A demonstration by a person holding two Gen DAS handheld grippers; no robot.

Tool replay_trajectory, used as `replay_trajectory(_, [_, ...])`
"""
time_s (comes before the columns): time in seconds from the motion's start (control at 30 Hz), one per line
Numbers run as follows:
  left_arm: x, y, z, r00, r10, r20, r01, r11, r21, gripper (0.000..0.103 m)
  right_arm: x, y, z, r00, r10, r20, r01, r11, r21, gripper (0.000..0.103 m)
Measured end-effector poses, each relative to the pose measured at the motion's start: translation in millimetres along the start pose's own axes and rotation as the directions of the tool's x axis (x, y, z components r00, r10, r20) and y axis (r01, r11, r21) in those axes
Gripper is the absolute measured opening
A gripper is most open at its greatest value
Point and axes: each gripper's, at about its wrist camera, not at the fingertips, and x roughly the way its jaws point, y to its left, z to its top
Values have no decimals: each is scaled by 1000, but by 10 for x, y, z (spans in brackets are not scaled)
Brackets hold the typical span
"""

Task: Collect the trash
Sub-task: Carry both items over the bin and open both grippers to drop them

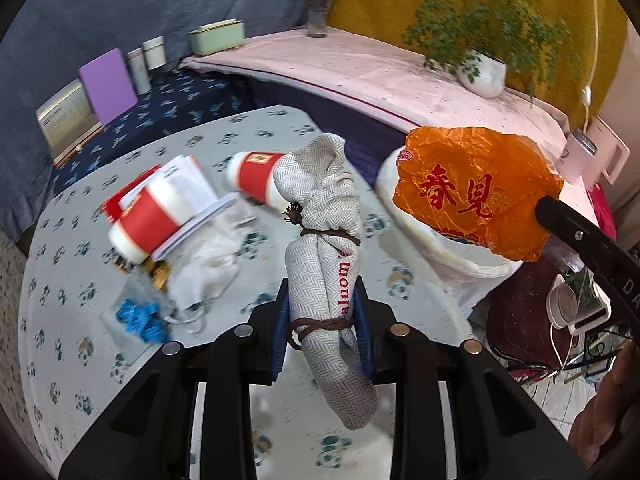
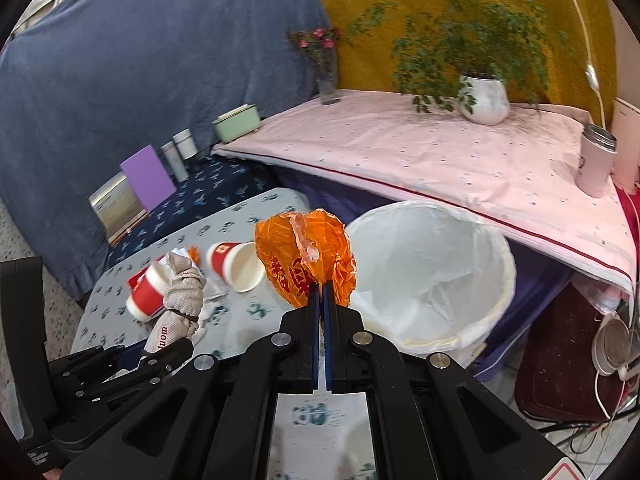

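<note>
Holding two pieces of trash at once, the person looks close to dropping them in. The left tongs are clamped around a rolled cloth bundle tied with brown cord, lifted above the counter. The right tongs are pinched shut on a crumpled orange bag, which hangs just beside the rim of the white lined bin.

The bag is light and caught only by an edge, so it could slip free or drift onto the floor instead of into the bin. The bundle is long and sags below the grip; I think it could slide out if tilted, though blur makes the hold hard to judge.

More waste waits on the counter's patterned cloth: two tipped red paper cups, some papers, a blue scrap. Behind, a pink-covered shelf carries a potted plant and a flower vase, before blue and mustard drapes.
</note>
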Motion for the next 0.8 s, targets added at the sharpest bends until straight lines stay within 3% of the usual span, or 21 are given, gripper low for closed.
replay_trajectory(0.5, [671,-1003,425,987,-149,-66,158,975,154,28,187,-800,114,991,-136,4,135,986,99,2])
replay_trajectory(0.8, [1002,-1300,581,984,-168,-67,178,965,193,30,458,-1080,202,986,-165,-25,167,977,134,2])
